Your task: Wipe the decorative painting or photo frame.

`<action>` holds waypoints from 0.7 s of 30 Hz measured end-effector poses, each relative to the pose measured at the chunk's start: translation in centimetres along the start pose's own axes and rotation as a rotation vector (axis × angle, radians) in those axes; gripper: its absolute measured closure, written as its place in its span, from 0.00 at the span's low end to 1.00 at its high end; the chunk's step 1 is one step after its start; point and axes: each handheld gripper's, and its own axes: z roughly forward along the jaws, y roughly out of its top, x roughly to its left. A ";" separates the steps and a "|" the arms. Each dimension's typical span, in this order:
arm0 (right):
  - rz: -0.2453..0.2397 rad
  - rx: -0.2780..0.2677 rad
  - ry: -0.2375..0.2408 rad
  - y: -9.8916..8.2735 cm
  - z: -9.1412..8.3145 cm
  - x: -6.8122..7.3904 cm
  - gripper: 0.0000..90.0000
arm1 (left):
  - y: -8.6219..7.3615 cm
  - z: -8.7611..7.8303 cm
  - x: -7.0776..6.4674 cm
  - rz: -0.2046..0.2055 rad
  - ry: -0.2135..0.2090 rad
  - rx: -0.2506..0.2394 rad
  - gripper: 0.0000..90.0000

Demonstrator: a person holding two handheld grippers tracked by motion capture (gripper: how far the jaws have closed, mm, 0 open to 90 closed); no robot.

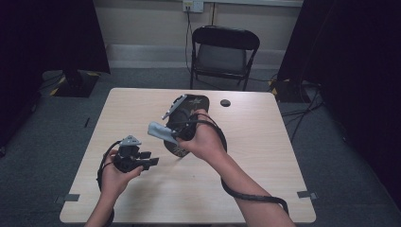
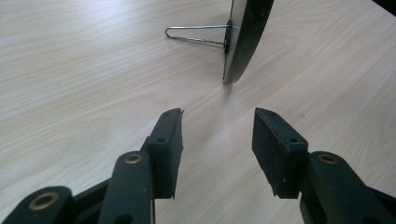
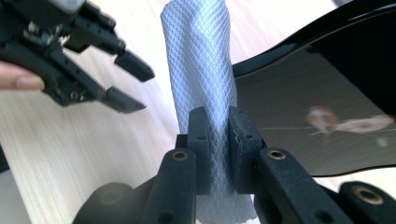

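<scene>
wooden surface (image 1: 265, 156) carrying a black oval mirror (image 1: 189, 111), propped on a wire stand (image 2: 196, 35) near the middle, tilted. right hand-held gripper (image 3: 217, 126) raised beside the mirror's glass, jaws clamped on a grey quilted cloth (image 3: 201, 60) sticking up from between the pads. left hand-held gripper (image 2: 217, 133) low over bare wood just short of the mirror's edge, jaws apart, nothing between them.

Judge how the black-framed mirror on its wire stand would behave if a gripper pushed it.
The mirror probably tips easily: it stands on edge, propped by one thin wire stand. Its glossy face looks breakable, so a fall could crack it. On the smooth table it may slide first.
</scene>
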 end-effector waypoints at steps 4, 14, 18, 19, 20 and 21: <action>0.012 -0.016 -0.017 0.4 -0.9 -0.8 0.91 | 0.0 0.3 -0.1 0.002 -0.003 0.005 0.57; 0.031 -0.027 -0.043 0.7 -2.7 -2.3 0.91 | 0.8 1.3 -0.7 0.020 0.001 -0.031 0.51; 0.027 -0.028 -0.044 0.8 -2.9 -2.4 0.91 | 1.8 1.5 -1.0 0.025 -0.011 -0.055 0.50; 0.027 -0.030 -0.047 0.9 -2.9 -2.4 0.91 | 2.0 1.5 -1.1 0.026 -0.010 -0.062 0.50; 0.026 -0.031 -0.047 0.9 -3.0 -2.4 0.91 | 2.2 1.5 -1.2 0.034 0.000 -0.070 0.50; 0.028 -0.030 -0.047 0.9 -3.0 -2.4 0.91 | 2.4 1.6 -1.3 0.043 -0.007 -0.066 0.50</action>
